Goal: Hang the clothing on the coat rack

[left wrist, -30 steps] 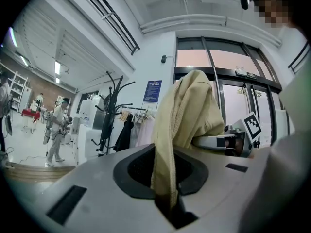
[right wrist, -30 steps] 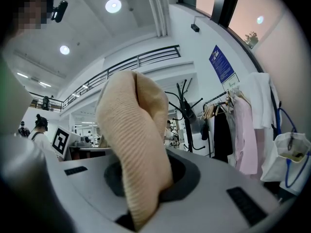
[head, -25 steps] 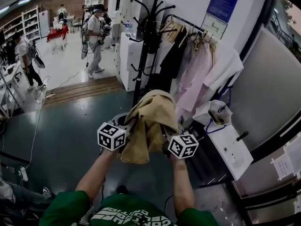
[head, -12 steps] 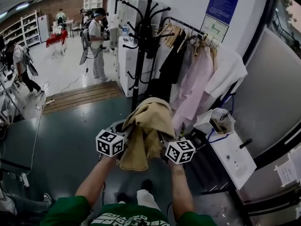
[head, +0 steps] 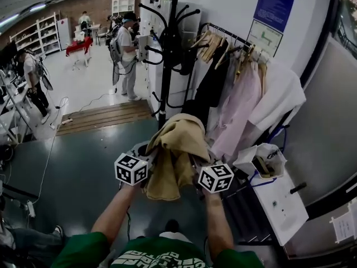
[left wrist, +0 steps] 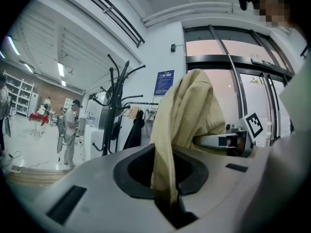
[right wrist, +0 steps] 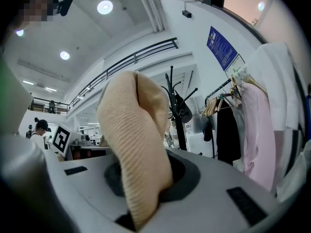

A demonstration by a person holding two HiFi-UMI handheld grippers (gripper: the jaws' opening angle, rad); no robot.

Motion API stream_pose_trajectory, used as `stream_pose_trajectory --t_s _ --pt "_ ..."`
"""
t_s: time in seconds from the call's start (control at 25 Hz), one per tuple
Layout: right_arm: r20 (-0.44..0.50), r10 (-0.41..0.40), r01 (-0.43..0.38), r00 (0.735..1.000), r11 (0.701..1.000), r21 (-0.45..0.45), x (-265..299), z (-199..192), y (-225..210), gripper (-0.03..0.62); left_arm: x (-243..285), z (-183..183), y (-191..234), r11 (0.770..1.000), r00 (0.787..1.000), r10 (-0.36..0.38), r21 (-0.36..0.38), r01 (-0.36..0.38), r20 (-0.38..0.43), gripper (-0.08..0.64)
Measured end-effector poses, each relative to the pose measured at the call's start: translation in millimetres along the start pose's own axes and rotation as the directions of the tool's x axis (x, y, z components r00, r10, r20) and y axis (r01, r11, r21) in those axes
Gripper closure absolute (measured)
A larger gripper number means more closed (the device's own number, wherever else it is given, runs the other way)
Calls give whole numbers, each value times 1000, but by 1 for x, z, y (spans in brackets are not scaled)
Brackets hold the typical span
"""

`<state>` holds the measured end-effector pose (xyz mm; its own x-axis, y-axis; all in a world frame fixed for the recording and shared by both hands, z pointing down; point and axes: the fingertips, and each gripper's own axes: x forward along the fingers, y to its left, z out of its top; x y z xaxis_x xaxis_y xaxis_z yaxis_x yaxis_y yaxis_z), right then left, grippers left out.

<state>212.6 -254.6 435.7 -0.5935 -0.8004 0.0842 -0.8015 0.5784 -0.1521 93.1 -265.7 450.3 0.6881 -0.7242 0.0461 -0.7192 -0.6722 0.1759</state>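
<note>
As the person has stepped forward, the coat rack [head: 168,66] now stands nearer, yet still well apart from the beige clothing [head: 177,149]. The left gripper [left wrist: 167,200] and right gripper [right wrist: 141,210] each stay clamped on its folds; hanging remains ahead.

The clothing [head: 177,149] hangs near, in the middle, pinched in the jaws of the left gripper [left wrist: 167,200] on its left and the right gripper [right wrist: 141,212] on its right. Beyond it stands the coat rack [head: 167,49]. Right of the rack, a rail of hung garments [head: 240,88] runs along the wall. A small table [head: 281,205] sits near right. Far left, past a low step [head: 103,115], people [head: 127,49] stand.
</note>
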Motion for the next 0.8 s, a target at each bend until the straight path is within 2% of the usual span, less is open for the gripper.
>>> stream_pose_trajectory --t_s 0.44,0.8 --pt "18 48 -47 999 998 -31 26 28 -64 548 66 17 10 998 997 62 6 -63 45 517" --pt "42 85 -83 996 996 -36 40 45 -71 548 70 32 18 996 994 84 32 -86 67 517"
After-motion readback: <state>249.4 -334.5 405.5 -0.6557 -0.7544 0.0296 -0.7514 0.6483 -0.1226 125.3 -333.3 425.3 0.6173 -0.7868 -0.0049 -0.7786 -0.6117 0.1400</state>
